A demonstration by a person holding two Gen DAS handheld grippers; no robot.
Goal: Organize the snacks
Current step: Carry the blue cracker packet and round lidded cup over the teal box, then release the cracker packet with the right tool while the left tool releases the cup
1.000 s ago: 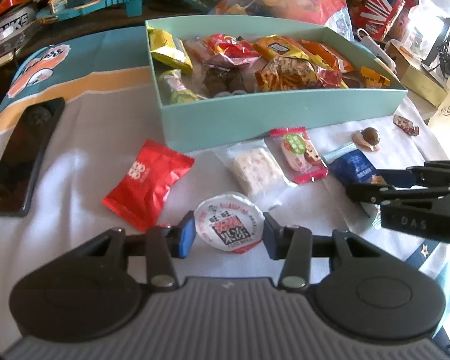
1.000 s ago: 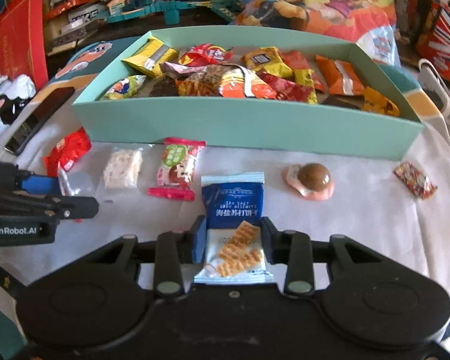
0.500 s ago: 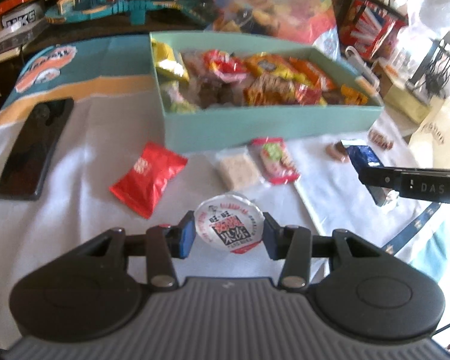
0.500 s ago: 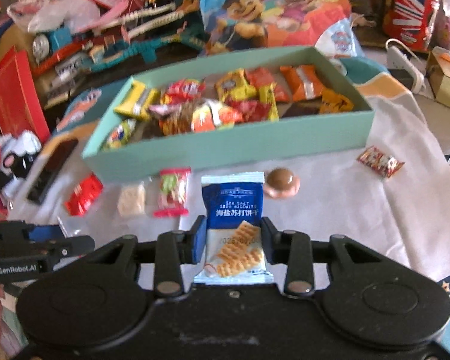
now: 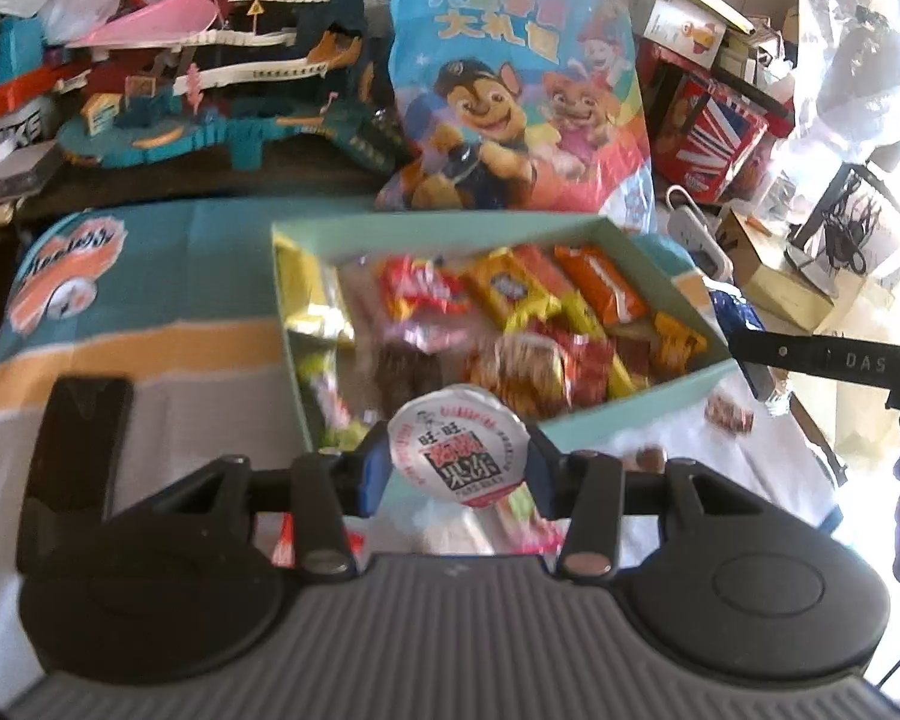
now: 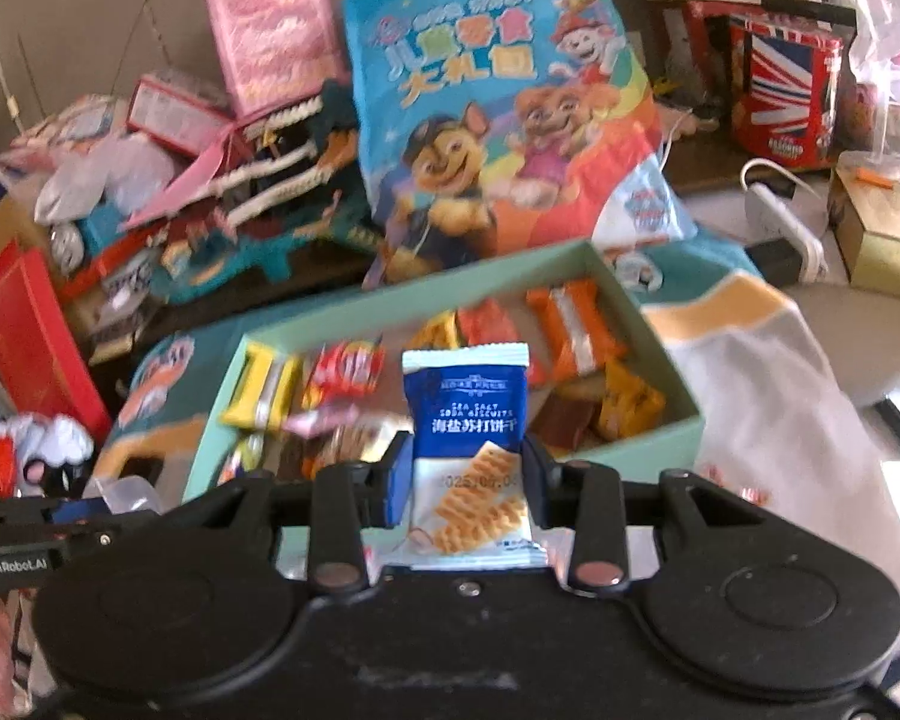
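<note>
On my left wrist camera, the left gripper (image 5: 457, 463) is clamped on a round jelly cup (image 5: 459, 452), its blue pads pressing the rim on both sides, the printed foil lid facing the lens. I see the cup held up off the table, in front of the near wall of the teal box (image 5: 642, 399). The box is packed with wrapped snacks: an orange packet (image 5: 600, 282), a yellow one (image 5: 513, 294), a red one (image 5: 423, 294) (the picture is blurred, so I can't read the labels). A black phone (image 5: 75, 456) lies flat on the tablecloth (image 5: 168, 354) to the left of the box. A small red candy (image 5: 729, 417) sits on the cloth just right of the box's corner. The other tool's black finger (image 5: 822, 357) reaches in from the right edge. Behind the box stands a big cartoon-dog snack bag (image 5: 510, 90).

On my right wrist camera, the right gripper (image 6: 467, 483) is closed on a blue and white soda biscuit packet (image 6: 467, 420), gripping its lower half so the blue top stands upright above the pads. It's lifted too, with the teal box (image 6: 660, 429) behind and below it. The left tool's black body (image 6: 30, 540) shows at the lower left edge. The cartoon bag (image 6: 492, 108) and a pink gift bag (image 6: 276, 36) stand among the clutter at the back.
</note>
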